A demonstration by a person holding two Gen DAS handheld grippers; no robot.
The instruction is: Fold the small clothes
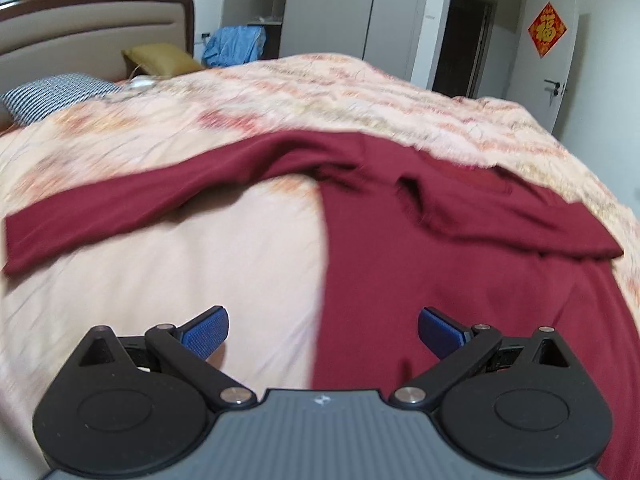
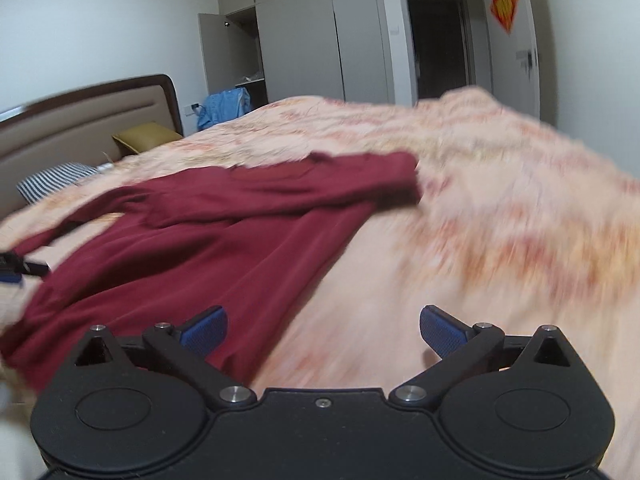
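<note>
Nearest the lens in both wrist views sit black hinged linkages carrying blue ribbed pads: the left gripper (image 1: 323,332) is spread wide with nothing between its pads, and the right gripper (image 2: 323,330) is spread just as wide, equally empty. Just beyond them, from 6 o'clock up toward the centre, lies the dark red long-sleeved knit top (image 1: 440,264), soft and matte, its body flat and running away from the cameras. In the left view one sleeve stretches out to 9 o'clock and the other lies folded across the chest toward 3 o'clock, with loose wrinkles near the collar. It rests on a peach quilted bedspread (image 1: 160,280), smooth near the grippers and patterned with orange streaks farther off. Both views are motion-blurred. To fold well, the outstretched sleeve probably wants pinching near its cuff and laying across the body, edges kept straight and wrinkles smoothed first. Farther away, at 10 o'clock, are a striped pillow (image 1: 56,94), a mustard cushion (image 1: 160,58) and a padded headboard (image 1: 88,28); grey wardrobe doors (image 1: 352,8) stand at 12 o'clock.
</note>
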